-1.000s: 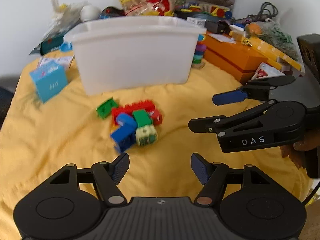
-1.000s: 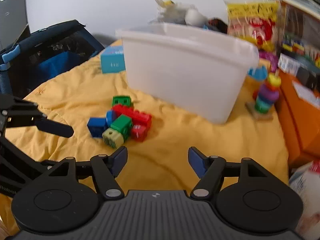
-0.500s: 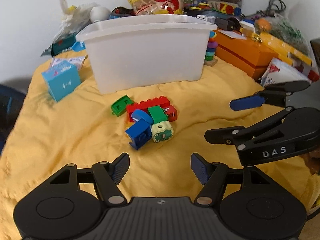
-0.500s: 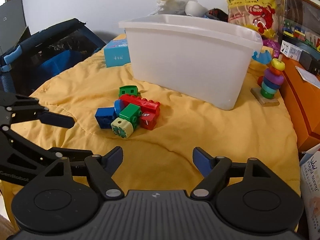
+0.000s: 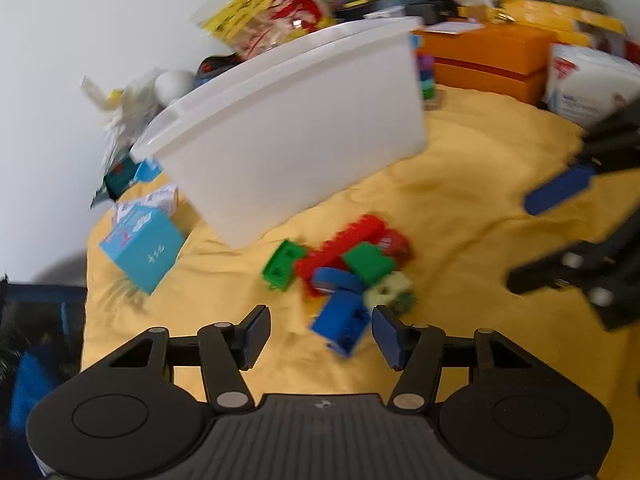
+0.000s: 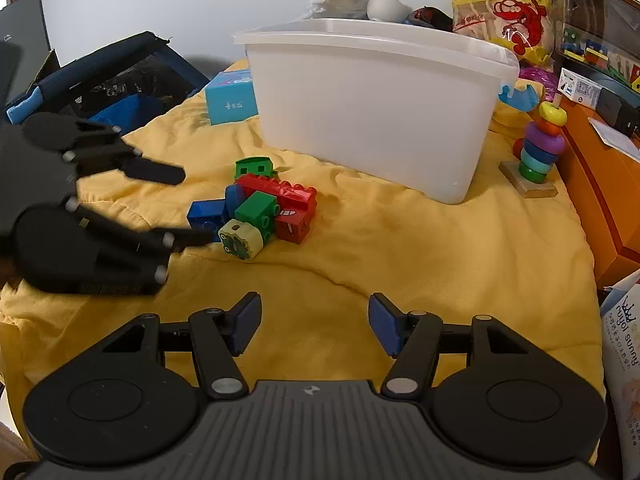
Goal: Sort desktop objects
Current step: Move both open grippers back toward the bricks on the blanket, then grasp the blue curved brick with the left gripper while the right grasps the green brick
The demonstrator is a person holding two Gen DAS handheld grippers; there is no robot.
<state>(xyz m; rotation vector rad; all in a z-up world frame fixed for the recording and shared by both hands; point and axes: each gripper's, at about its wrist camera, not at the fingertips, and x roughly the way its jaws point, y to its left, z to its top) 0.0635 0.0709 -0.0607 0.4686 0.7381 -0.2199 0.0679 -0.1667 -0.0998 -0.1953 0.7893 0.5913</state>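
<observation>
Yellow cloth (image 6: pixel 400 248); both fingers (image 6: pixel 384 324) wide, empty.

- You work in a home, at a table draped in a rumpled yellow cloth (image 6: pixel 420 248) against a plain white wall.
- Children's toys mark it as a play corner: chunky building blocks (image 6: pixel 260 208) lie heaped before a white plastic bin (image 6: pixel 372 104), and a wooden ring stacker (image 6: pixel 538 152) stands beside it.
- Household clutter crowds your far edge: a yellow snack bag (image 6: pixel 500 12) printed with a red shrimp, an orange box (image 5: pixel 488 56), a small blue carton (image 6: pixel 232 98).
</observation>
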